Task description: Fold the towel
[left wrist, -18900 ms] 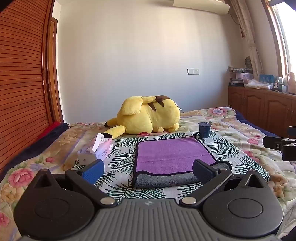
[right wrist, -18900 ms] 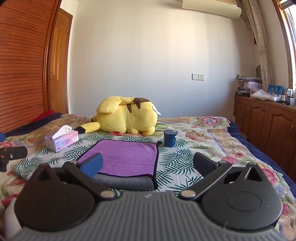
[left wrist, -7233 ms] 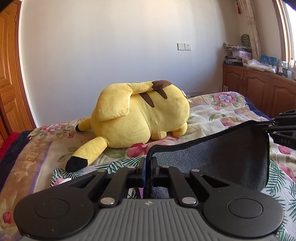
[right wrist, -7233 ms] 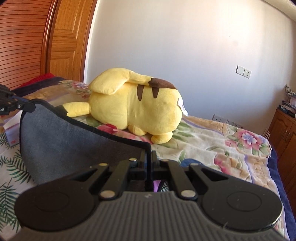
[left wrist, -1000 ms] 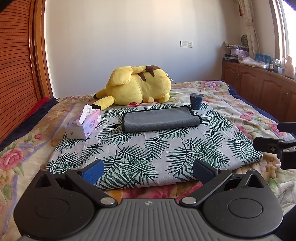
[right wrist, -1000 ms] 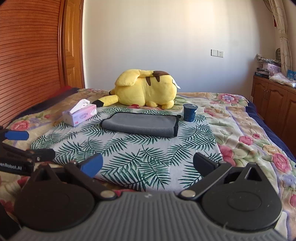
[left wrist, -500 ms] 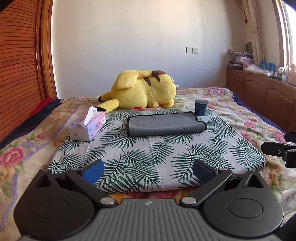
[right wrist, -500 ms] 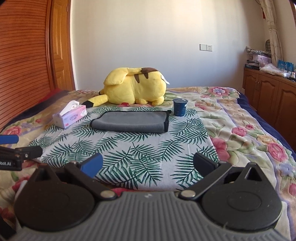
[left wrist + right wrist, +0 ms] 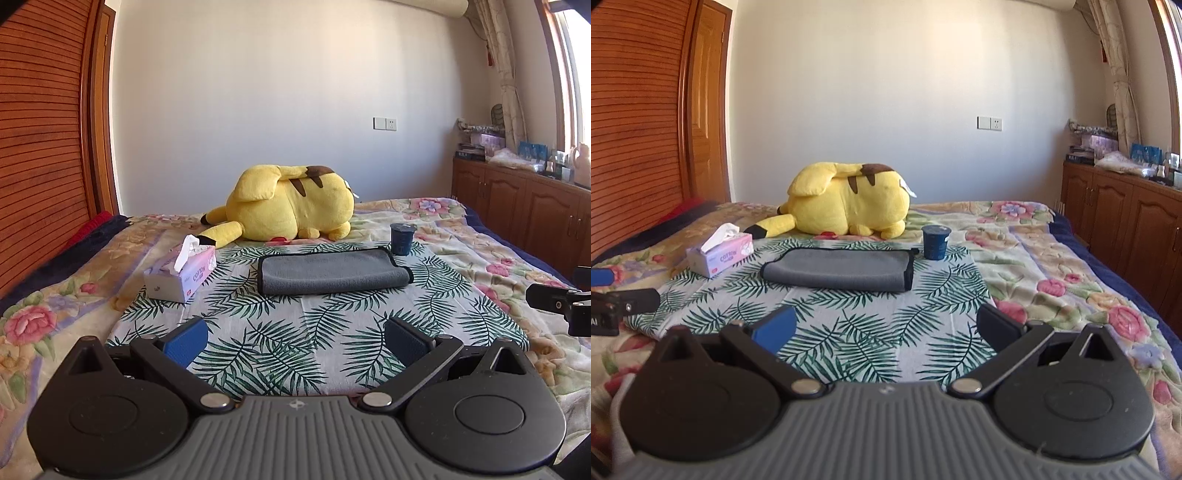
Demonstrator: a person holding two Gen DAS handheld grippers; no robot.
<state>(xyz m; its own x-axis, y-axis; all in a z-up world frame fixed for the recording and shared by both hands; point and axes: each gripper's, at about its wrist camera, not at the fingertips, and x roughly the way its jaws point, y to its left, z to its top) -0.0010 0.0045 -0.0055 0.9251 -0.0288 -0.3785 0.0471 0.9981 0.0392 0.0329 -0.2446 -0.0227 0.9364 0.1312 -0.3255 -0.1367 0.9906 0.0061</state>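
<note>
The grey towel (image 9: 332, 272) lies folded into a long narrow strip with a dark edge on the palm-leaf cloth (image 9: 295, 332), near its far end. It also shows in the right wrist view (image 9: 837, 273). My left gripper (image 9: 295, 338) is open and empty, held back over the cloth's near edge, well short of the towel. My right gripper (image 9: 884, 328) is open and empty too, at about the same distance. The tip of the right gripper shows at the right edge of the left wrist view (image 9: 554, 301).
A yellow plush toy (image 9: 291, 208) lies behind the towel. A tissue box (image 9: 181, 271) stands to the towel's left and a dark blue cup (image 9: 402, 238) at its far right corner. Wooden cabinets (image 9: 524, 206) line the right wall, a slatted wooden wall (image 9: 40, 147) the left.
Both grippers stay open and empty and have tilted up slightly over the last second. The towel lies still on the cloth. Earlier, both grippers were shut on the towel's edge, lifting it.
</note>
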